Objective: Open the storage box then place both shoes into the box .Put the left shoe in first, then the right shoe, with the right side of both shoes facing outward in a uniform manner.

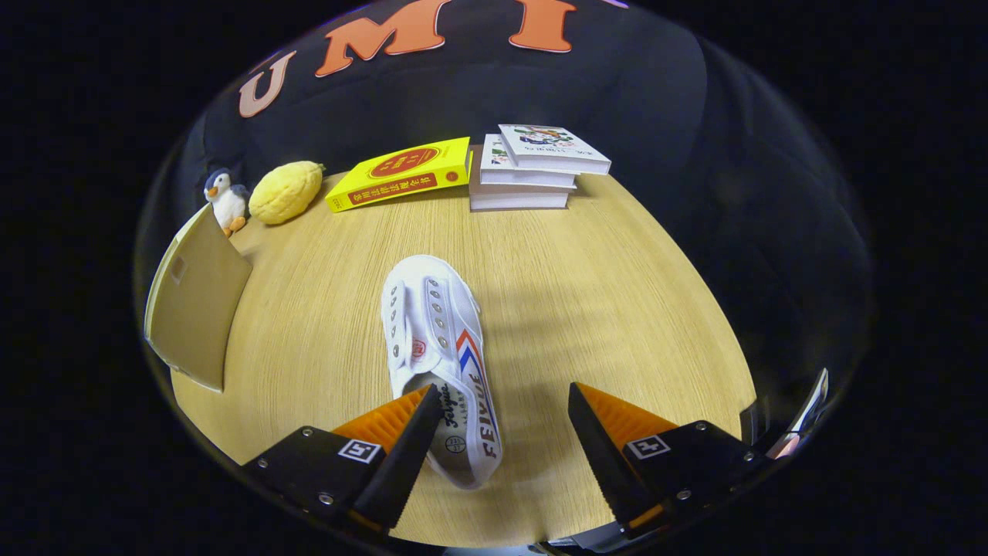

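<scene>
With the gripper (494,432) spread wide and empty, we judge the white canvas shoe (436,347) light and soft, best pinched at its heel collar.

The white shoe (437,347) looks like matt canvas cloth with small shiny metal eyelets, lying on a table (579,286) of pale, smooth wood grain, between the open ribbed fingers of the gripper (502,421), while the brown box (193,297) seems plain matt cardboard, perhaps.
</scene>
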